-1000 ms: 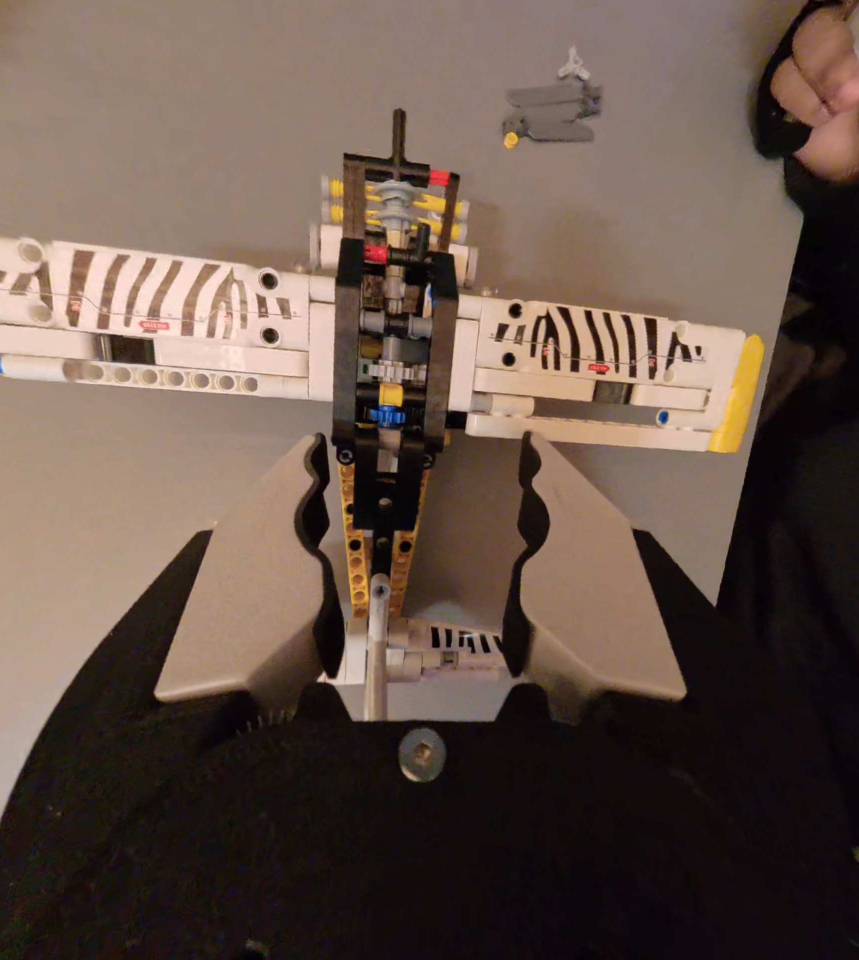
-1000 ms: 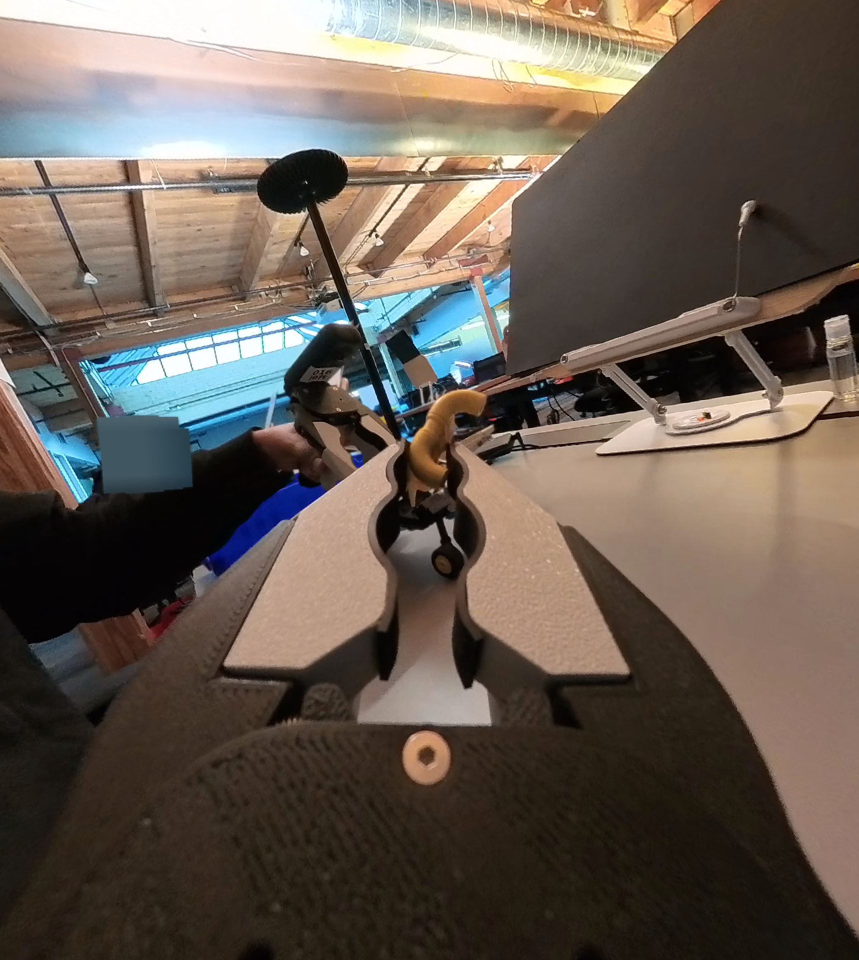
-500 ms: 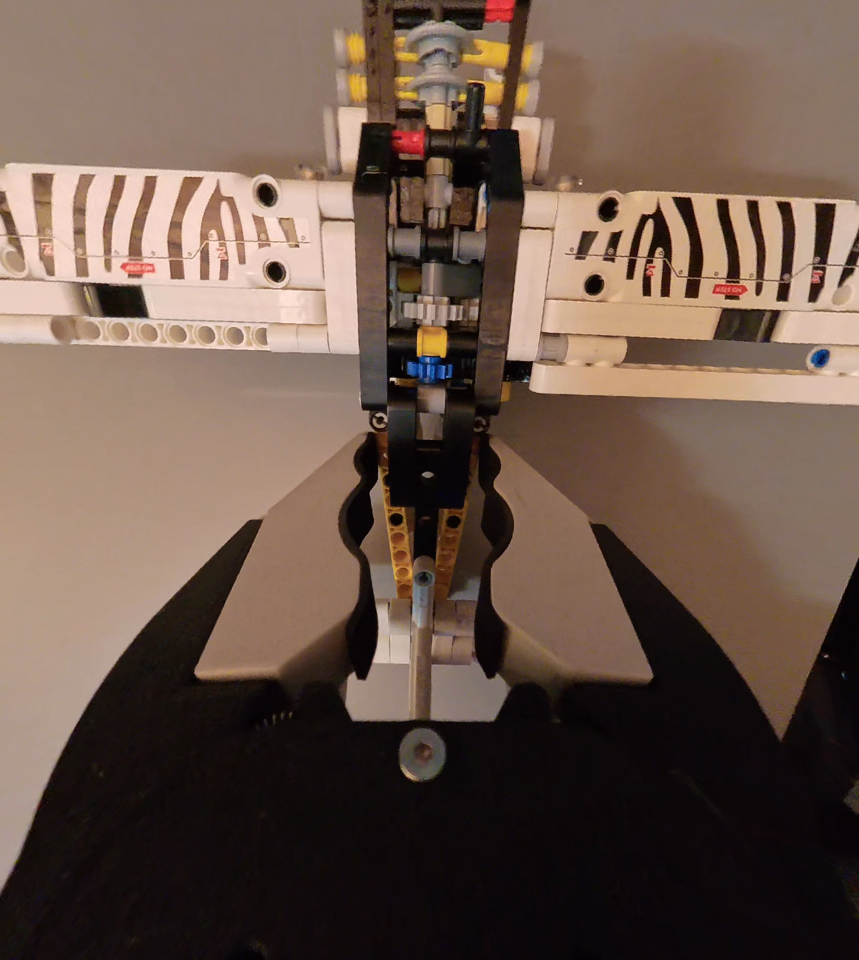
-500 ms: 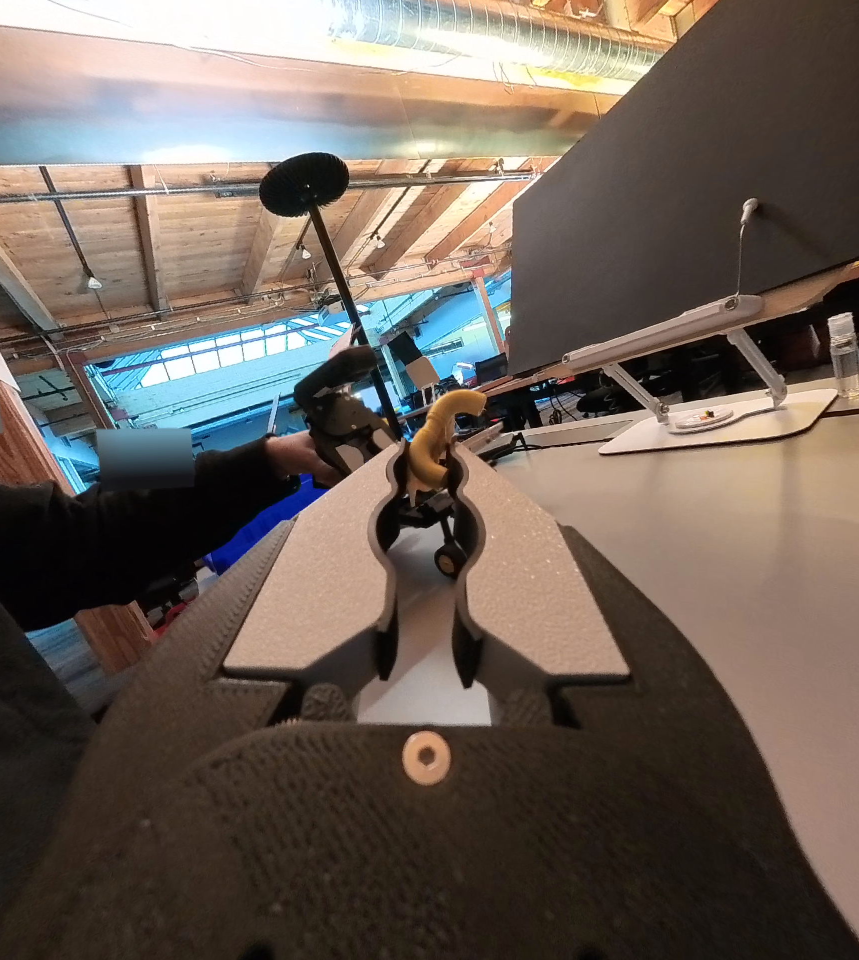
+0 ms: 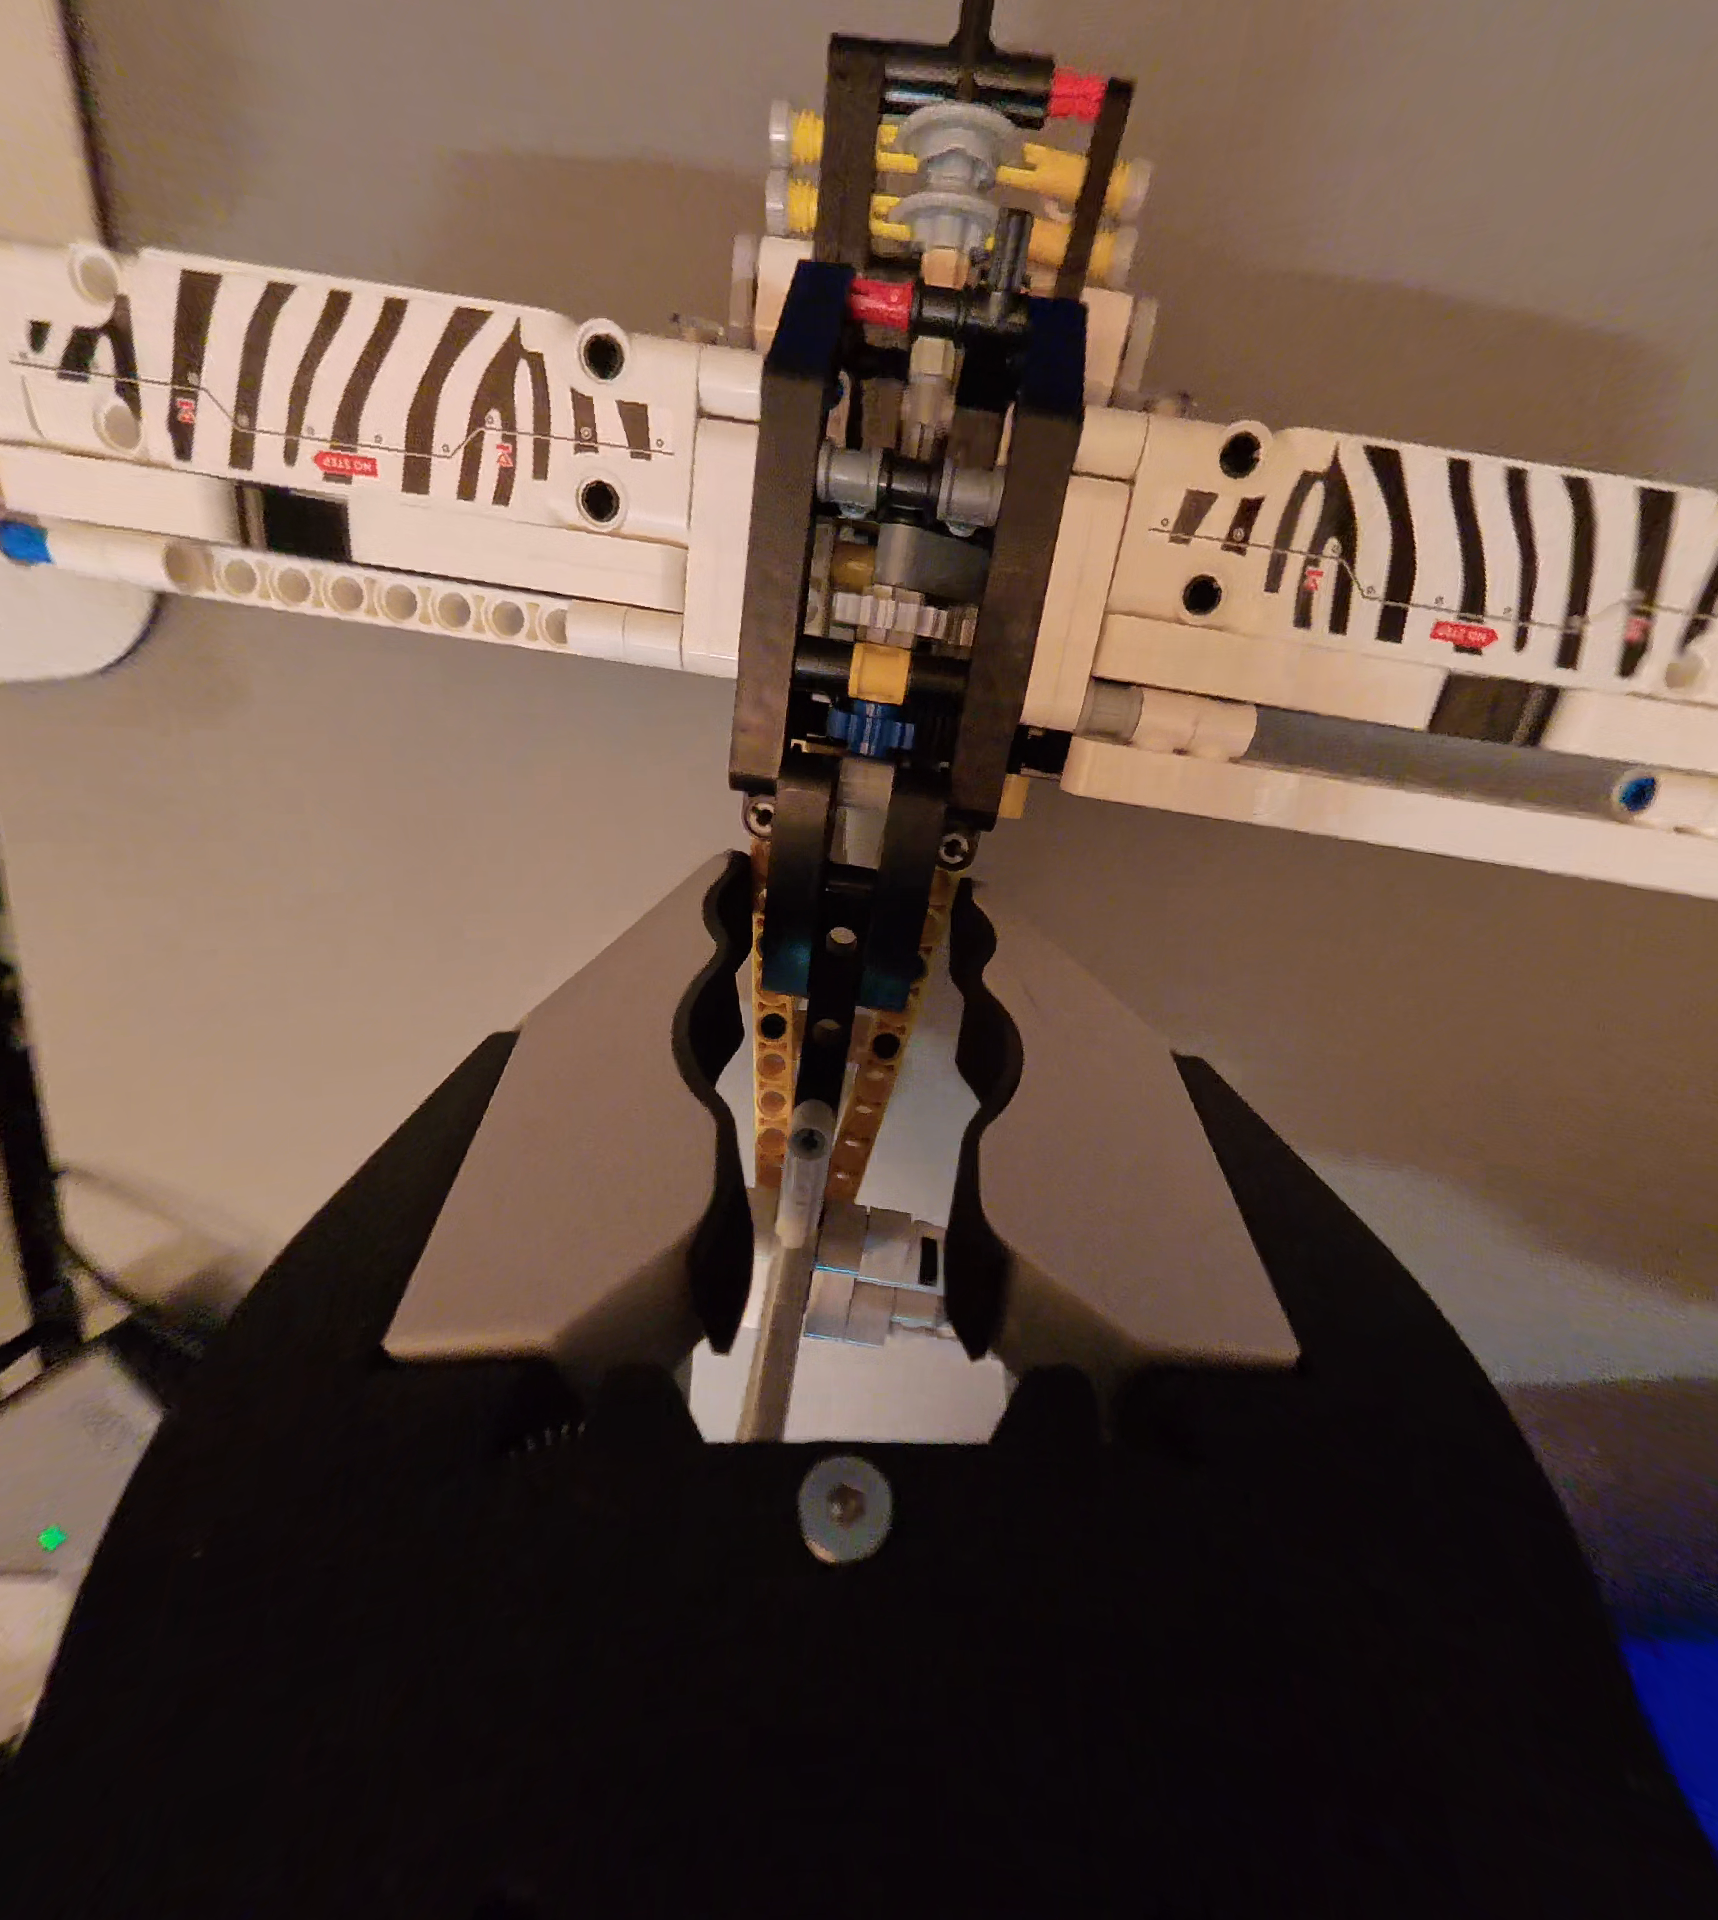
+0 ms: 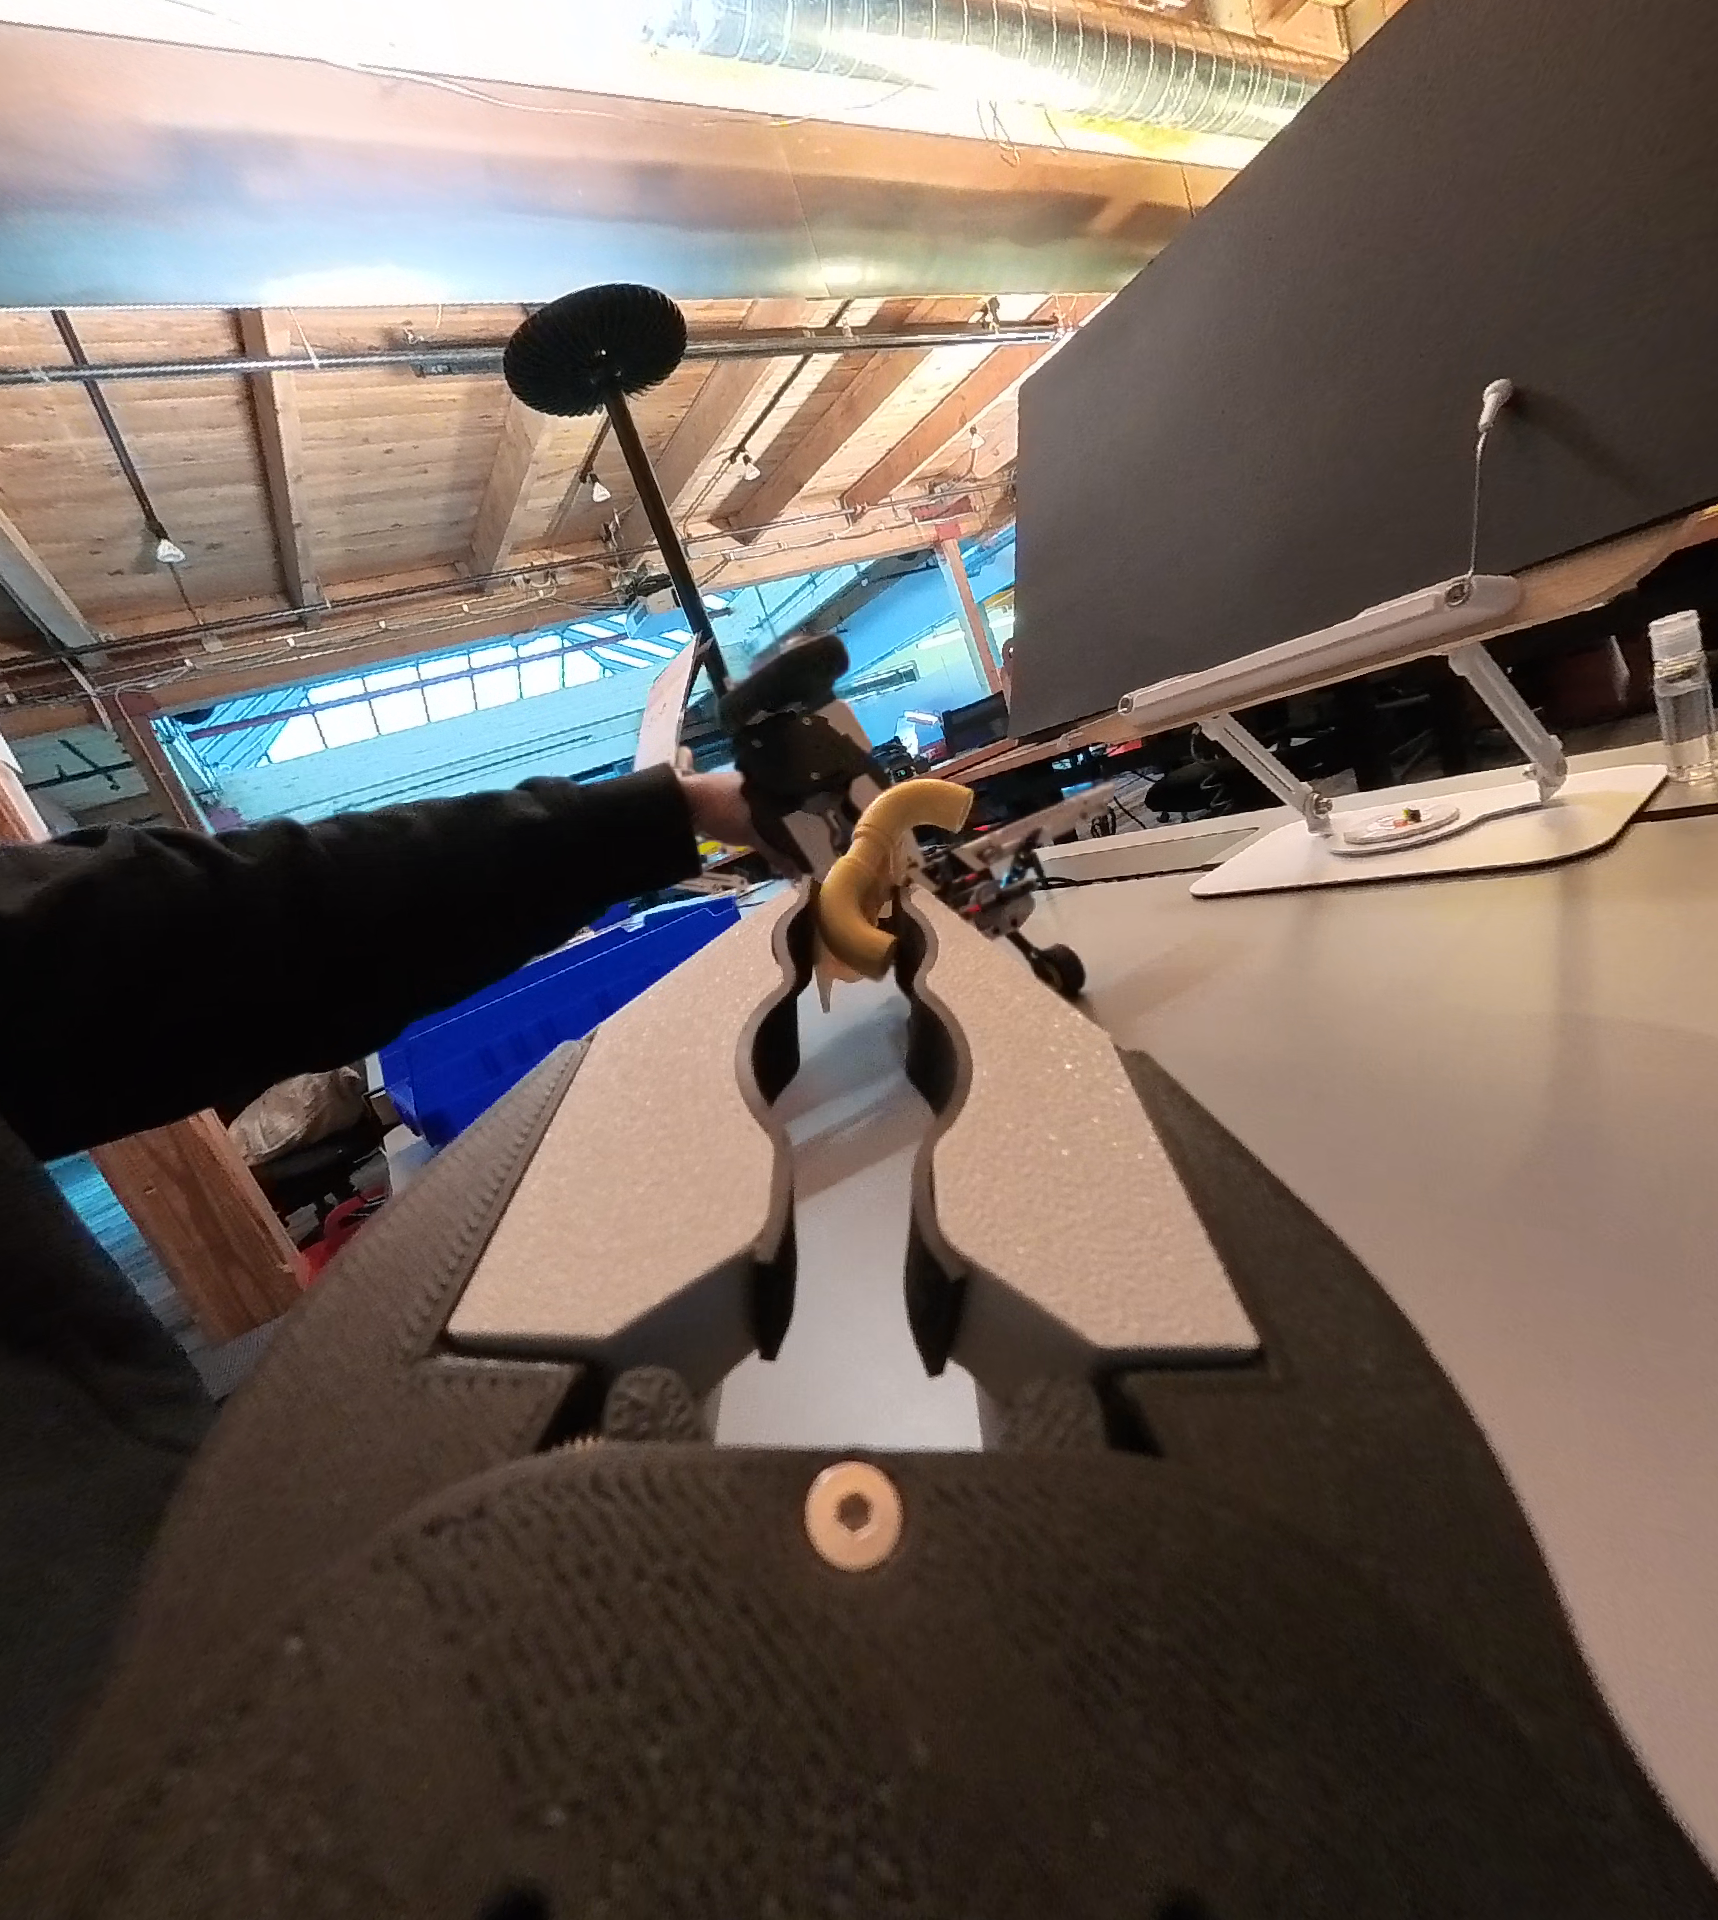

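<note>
Where stripes run — labelled wing (image 5: 335, 416)

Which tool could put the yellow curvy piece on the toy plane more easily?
Probably the right tool: it pinches the yellow curvy piece at its tips. The left tool is busy, clamped on the toy plane by its tail.

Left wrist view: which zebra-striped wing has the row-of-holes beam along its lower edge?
The wing on the picture's left; the picture-right wing carries a grey rod there instead.
</note>
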